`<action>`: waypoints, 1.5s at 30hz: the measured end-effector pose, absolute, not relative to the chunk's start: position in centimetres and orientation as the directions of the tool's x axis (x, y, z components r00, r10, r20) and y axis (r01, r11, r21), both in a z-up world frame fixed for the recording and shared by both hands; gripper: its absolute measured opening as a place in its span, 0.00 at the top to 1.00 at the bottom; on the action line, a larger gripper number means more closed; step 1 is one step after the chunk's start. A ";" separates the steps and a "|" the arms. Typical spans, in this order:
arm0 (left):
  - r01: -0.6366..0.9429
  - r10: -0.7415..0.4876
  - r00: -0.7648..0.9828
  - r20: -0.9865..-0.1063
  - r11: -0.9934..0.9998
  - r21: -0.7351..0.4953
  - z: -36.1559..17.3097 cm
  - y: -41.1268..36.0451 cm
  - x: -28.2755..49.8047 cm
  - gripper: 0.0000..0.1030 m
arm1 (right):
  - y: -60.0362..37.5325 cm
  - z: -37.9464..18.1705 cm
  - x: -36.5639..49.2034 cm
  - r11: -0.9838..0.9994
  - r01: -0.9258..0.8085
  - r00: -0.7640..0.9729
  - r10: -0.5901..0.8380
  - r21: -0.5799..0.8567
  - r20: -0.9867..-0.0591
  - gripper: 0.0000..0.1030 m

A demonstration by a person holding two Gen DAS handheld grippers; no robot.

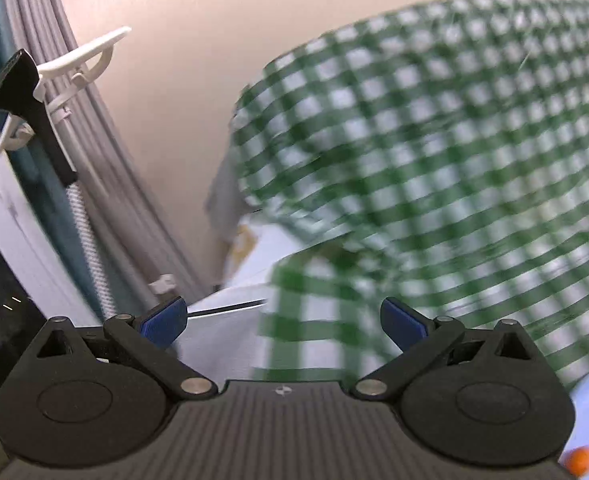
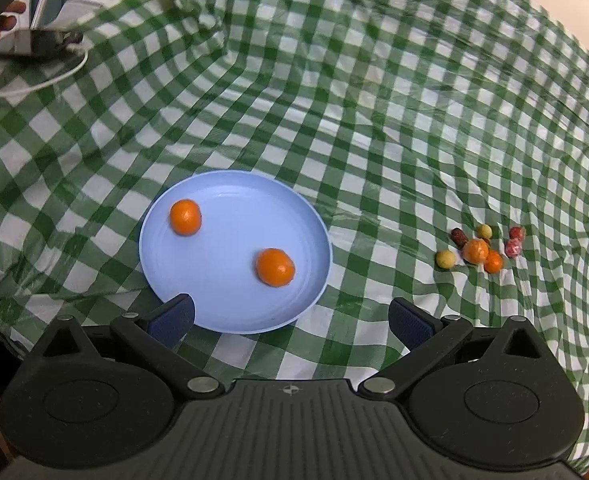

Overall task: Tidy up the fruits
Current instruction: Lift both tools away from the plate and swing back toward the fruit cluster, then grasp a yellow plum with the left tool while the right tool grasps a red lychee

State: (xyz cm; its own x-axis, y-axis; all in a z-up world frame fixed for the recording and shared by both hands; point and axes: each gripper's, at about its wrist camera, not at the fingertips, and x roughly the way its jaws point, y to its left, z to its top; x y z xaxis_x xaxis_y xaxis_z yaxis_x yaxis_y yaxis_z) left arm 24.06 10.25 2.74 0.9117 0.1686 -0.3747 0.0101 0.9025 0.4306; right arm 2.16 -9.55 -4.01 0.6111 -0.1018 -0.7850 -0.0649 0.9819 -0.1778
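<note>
On the left, the left gripper (image 1: 282, 320) has its fingers spread open and holds nothing; its view is blurred and looks toward the edge of the checked cloth (image 1: 454, 140). In the right wrist view, the blue plate (image 2: 222, 300) lies on the cloth with two oranges (image 2: 185, 217) on it, well apart. The right gripper (image 2: 290, 318) is also open and empty, just above the near rim of the plate. Far to the right lies a small fruit pile (image 2: 480, 249). I think the right gripper should go there next and close gently on one outer fruit, so the others do not roll.
</note>
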 end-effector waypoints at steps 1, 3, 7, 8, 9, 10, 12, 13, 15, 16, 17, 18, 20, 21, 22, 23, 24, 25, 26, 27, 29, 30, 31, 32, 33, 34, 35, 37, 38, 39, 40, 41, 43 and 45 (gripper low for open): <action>-0.007 0.196 0.909 -0.367 0.889 0.458 2.1 10.6 24.7 0.00 | -9.3 -4.1 2.4 0.981 -0.073 0.605 -0.101 -0.181 -0.790 0.01; -0.001 0.219 0.891 -0.397 0.877 0.481 0.9 11.4 26.2 0.00 | -8.7 -4.3 2.8 0.977 -0.092 0.593 -0.100 -0.191 -0.799 0.01; 0.039 0.229 0.855 -0.466 0.866 0.498 -1.1 12.0 27.3 0.00 | -7.6 -4.5 3.2 0.969 -0.132 0.586 -0.095 -0.210 -0.805 0.01; 0.054 0.230 0.848 -0.478 0.859 0.509 -1.4 11.8 27.4 0.00 | -7.4 -4.5 3.3 0.967 -0.139 0.585 -0.093 -0.213 -0.805 0.01; 0.072 0.223 0.844 -0.489 0.855 0.514 -1.5 11.5 27.4 0.00 | -7.2 -4.4 3.3 0.965 -0.145 0.586 -0.092 -0.216 -0.805 0.01; 0.087 0.207 0.842 -0.498 0.860 0.503 -1.4 11.1 27.0 0.00 | -7.1 -4.4 3.3 0.964 -0.149 0.587 -0.093 -0.220 -0.804 0.01; 0.132 0.125 0.840 -0.528 0.897 0.422 -0.3 10.3 25.7 0.00 | -7.0 -4.3 3.3 0.963 -0.150 0.590 -0.095 -0.225 -0.802 0.01; 0.166 0.076 0.830 -0.553 0.912 0.375 0.2 9.7 25.2 0.00 | -7.1 -4.2 3.3 0.963 -0.150 0.591 -0.094 -0.224 -0.801 0.01; 0.203 0.021 0.834 -0.552 0.918 0.342 1.4 8.3 23.7 0.00 | -7.2 -4.0 3.2 0.965 -0.143 0.596 -0.094 -0.221 -0.798 0.01; 0.207 0.009 0.852 -0.524 0.913 0.352 2.1 7.5 22.8 0.00 | -7.3 -3.8 3.1 0.966 -0.139 0.603 -0.093 -0.219 -0.793 0.01; 0.209 0.000 0.865 -0.502 0.910 0.359 2.8 6.9 21.9 0.00 | -7.5 -3.5 2.9 0.967 -0.134 0.610 -0.093 -0.218 -0.787 0.01; 0.217 -0.013 0.872 -0.489 0.907 0.361 3.6 6.5 21.1 0.00 | -7.8 -3.3 2.8 0.968 -0.126 0.619 -0.094 -0.216 -0.780 0.01; 0.237 -0.048 0.880 -0.472 0.906 0.350 5.1 5.6 19.7 0.00 | -8.4 -2.8 2.6 0.973 -0.100 0.634 -0.098 -0.207 -0.767 0.01; 0.243 -0.061 0.885 -0.462 0.907 0.344 5.7 5.2 19.0 0.00 | -8.7 -2.5 2.4 0.977 -0.083 0.641 -0.099 -0.198 -0.761 0.01; 0.247 -0.067 0.886 -0.459 0.905 0.346 6.2 4.6 18.4 0.00 | -9.1 -2.3 2.2 0.980 -0.069 0.648 -0.099 -0.187 -0.755 0.01; 0.251 -0.069 0.886 -0.458 0.903 0.348 6.5 3.9 18.2 0.00 | -9.5 -2.0 2.0 0.983 -0.055 0.655 -0.098 -0.177 -0.750 0.01; 0.254 -0.074 0.888 -0.454 0.902 0.350 6.9 3.3 17.6 0.00 | -9.9 -1.8 1.7 0.985 -0.041 0.663 -0.097 -0.165 -0.743 0.01; 0.258 -0.077 0.888 -0.452 0.899 0.354 7.3 2.6 17.2 0.00 | -10.3 -1.5 1.4 0.987 -0.030 0.671 -0.096 -0.157 -0.735 0.01; 0.261 -0.078 0.887 -0.454 0.898 0.355 7.6 1.9 16.6 0.00 | -10.8 -1.3 1.0 0.989 -0.018 0.681 -0.096 -0.147 -0.726 0.01; 0.266 -0.082 0.886 -0.456 0.896 0.356 7.6 1.3 16.4 0.00 | -11.1 -1.1 0.6 0.990 -0.007 0.688 -0.096 -0.139 -0.719 0.01; 0.286 -0.097 0.878 -0.469 0.892 0.350 7.8 0.0 15.1 0.00 | -12.0 -0.6 -0.1 0.993 0.019 0.704 -0.098 -0.120 -0.703 0.01; 0.296 -0.107 0.874 -0.475 0.891 0.344 7.8 -0.9 14.4 0.00 | -12.6 -0.4 -0.5 0.993 0.033 0.713 -0.101 -0.110 -0.694 0.01; 0.305 -0.117 0.869 -0.480 0.891 0.336 7.8 -1.5 14.0 0.00 | -13.2 -0.2 -0.9 0.994 0.048 0.722 -0.105 -0.102 -0.684 0.01; 0.317 -0.129 0.864 -0.487 0.891 0.326 7.8 -2.2 13.5 0.00 | -13.7 0.0 -1.2 0.994 0.062 0.731 -0.110 -0.095 -0.673 0.01; 0.329 -0.142 0.858 -0.494 0.890 0.316 7.8 -2.9 13.0 0.00 | -14.4 0.1 -1.6 0.993 0.080 0.740 -0.120 -0.090 -0.662 0.01; 0.343 -0.158 0.852 -0.500 0.889 0.302 7.7 -3.7 12.4 0.00 | -15.1 0.2 -2.0 0.992 0.098 0.746 -0.129 -0.083 -0.653 0.01; 0.355 -0.173 0.846 -0.505 0.888 0.291 7.6 -4.5 12.0 0.00 | -15.9 0.2 -2.3 0.990 0.117 0.750 -0.138 -0.075 -0.646 0.01; 0.387 -0.202 0.829 -0.522 0.881 0.272 7.3 -6.5 11.3 0.00 | -17.5 0.1 -2.9 0.985 0.161 0.757 -0.163 -0.061 -0.633 0.01; 0.405 -0.216 0.818 -0.533 0.874 0.268 7.1 -7.6 11.1 0.00 | -18.7 0.0 -3.2 0.981 0.189 0.759 -0.180 -0.054 -0.626 0.01; 0.424 -0.229 0.808 -0.543 0.866 0.266 6.8 -8.6 10.9 0.00 | -19.6 -0.2 -3.4 0.976 0.212 0.759 -0.195 -0.049 -0.622 0.01; 0.441 -0.239 0.798 -0.553 0.858 0.265 6.4 -9.8 10.7 0.00 | -20.6 -0.4 -3.6 0.971 0.234 0.757 -0.209 -0.042 -0.619 0.01; 0.459 -0.250 0.787 -0.564 0.848 0.265 6.0 -11.1 10.6 0.00 | -21.7 -0.6 -3.7 0.966 0.258 0.754 -0.223 -0.034 -0.618 0.01; 0.491 -0.270 0.767 -0.582 0.831 0.262 5.1 -13.4 10.6 0.00 | -24.2 -1.3 -4.0 0.951 0.308 0.745 -0.254 -0.020 -0.617 0.01; 0.524 -0.286 0.737 -0.612 0.814 0.251 3.7 -16.1 10.7 0.00 | -26.8 -2.0 -4.0 0.936 0.352 0.737 -0.281 -0.006 -0.615 0.01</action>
